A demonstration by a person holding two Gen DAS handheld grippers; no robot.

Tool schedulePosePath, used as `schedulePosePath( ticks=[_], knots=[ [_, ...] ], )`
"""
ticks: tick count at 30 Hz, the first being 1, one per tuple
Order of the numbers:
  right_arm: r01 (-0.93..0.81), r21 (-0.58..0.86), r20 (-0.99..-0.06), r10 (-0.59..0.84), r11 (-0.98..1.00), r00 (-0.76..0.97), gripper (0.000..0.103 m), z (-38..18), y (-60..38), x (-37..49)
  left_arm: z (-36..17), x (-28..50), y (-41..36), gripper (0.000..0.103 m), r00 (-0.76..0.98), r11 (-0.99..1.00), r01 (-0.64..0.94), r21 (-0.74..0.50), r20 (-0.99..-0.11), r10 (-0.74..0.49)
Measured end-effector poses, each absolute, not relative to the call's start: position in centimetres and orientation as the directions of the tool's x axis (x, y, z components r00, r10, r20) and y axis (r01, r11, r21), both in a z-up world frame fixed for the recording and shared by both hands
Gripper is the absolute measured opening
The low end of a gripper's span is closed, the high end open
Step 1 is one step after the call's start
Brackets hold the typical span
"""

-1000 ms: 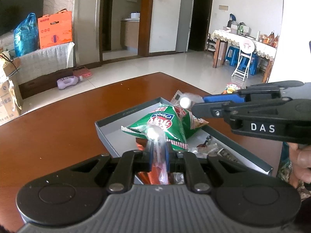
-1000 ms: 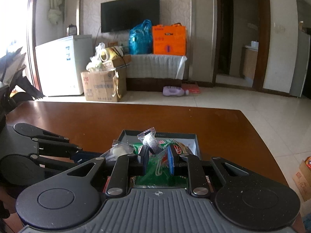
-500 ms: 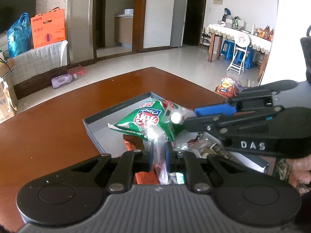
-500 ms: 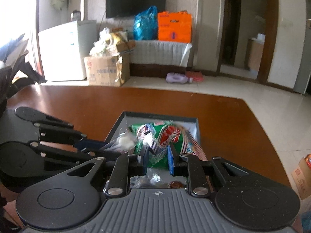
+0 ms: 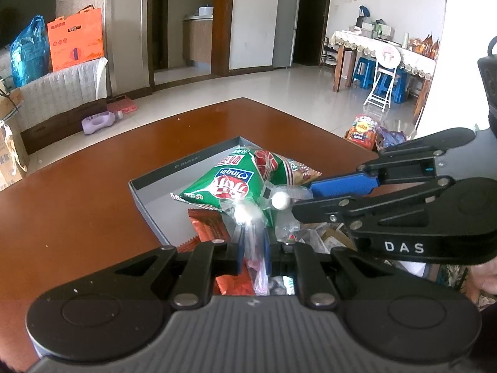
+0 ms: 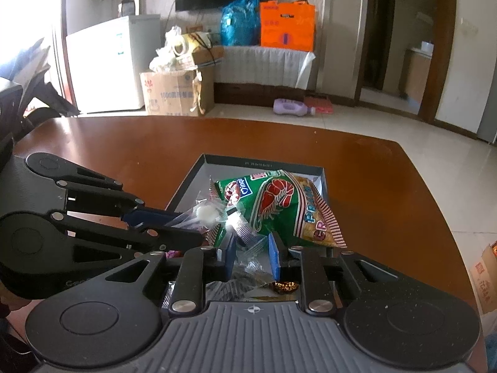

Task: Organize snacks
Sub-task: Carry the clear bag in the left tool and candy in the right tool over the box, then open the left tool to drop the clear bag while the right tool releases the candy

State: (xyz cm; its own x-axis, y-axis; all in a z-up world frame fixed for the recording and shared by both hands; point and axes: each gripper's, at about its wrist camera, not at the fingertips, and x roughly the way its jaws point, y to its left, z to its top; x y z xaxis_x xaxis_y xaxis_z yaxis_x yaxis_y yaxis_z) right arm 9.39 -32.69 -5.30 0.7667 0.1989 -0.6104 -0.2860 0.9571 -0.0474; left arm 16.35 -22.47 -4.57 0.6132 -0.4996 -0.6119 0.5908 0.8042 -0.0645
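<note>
A grey open box (image 5: pixel 186 168) (image 6: pixel 261 163) on the brown table holds a green prawn-cracker bag (image 5: pixel 236 186) (image 6: pixel 279 205) and several small snacks. My left gripper (image 5: pixel 252 242) is shut on a clear plastic packet with a white candy (image 5: pixel 245 214), held just above the box. It also shows in the right wrist view (image 6: pixel 174 217). My right gripper (image 6: pixel 251 248) is shut on another clear packet with a white candy (image 6: pixel 239 220), held over the box. It enters the left wrist view from the right (image 5: pixel 298 199), its candy (image 5: pixel 279 200) beside mine.
An orange wrapper (image 5: pixel 211 227) and small sweets (image 6: pixel 284 285) lie in the box's near end. The brown table (image 5: pixel 77 192) surrounds the box; its far edge drops to tiled floor. Snack bags (image 5: pixel 363 127) lie on the floor at the right.
Both grippers have lowered toward the box with their packets. The green bag has settled lower into the box.
</note>
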Motion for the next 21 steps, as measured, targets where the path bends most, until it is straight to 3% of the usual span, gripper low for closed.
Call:
schedulePosePath(
  ticks=[6,14,20,21],
  knots=[
    [-0.292,-0.055,-0.623,0.196,0.955,0.757,0.026,-5.48,-32.44,9.64,-4.95,16.63,-22.65,0.009,0.605,0.804,0.591,-0.063,-0.624,-0.494],
    [-0.288,-0.045,-0.615,0.201,0.957,0.762,0.042,-5.18,-32.5,9.53,-4.9,16.85,-22.76,0.01,0.601,0.805,0.59,-0.065,-0.63,-0.492],
    [-0.271,-0.036,-0.591,0.198,0.962,0.782,0.047,-4.86,-32.68,9.24,-4.75,16.74,-22.71,0.021,0.602,0.802,0.594,-0.064,-0.626,-0.496],
    [-0.266,-0.034,-0.586,0.197,0.963,0.786,0.047,-4.77,-32.76,9.2,-4.76,16.65,-22.71,0.029,0.601,0.799,0.598,-0.064,-0.624,-0.5]
  ],
)
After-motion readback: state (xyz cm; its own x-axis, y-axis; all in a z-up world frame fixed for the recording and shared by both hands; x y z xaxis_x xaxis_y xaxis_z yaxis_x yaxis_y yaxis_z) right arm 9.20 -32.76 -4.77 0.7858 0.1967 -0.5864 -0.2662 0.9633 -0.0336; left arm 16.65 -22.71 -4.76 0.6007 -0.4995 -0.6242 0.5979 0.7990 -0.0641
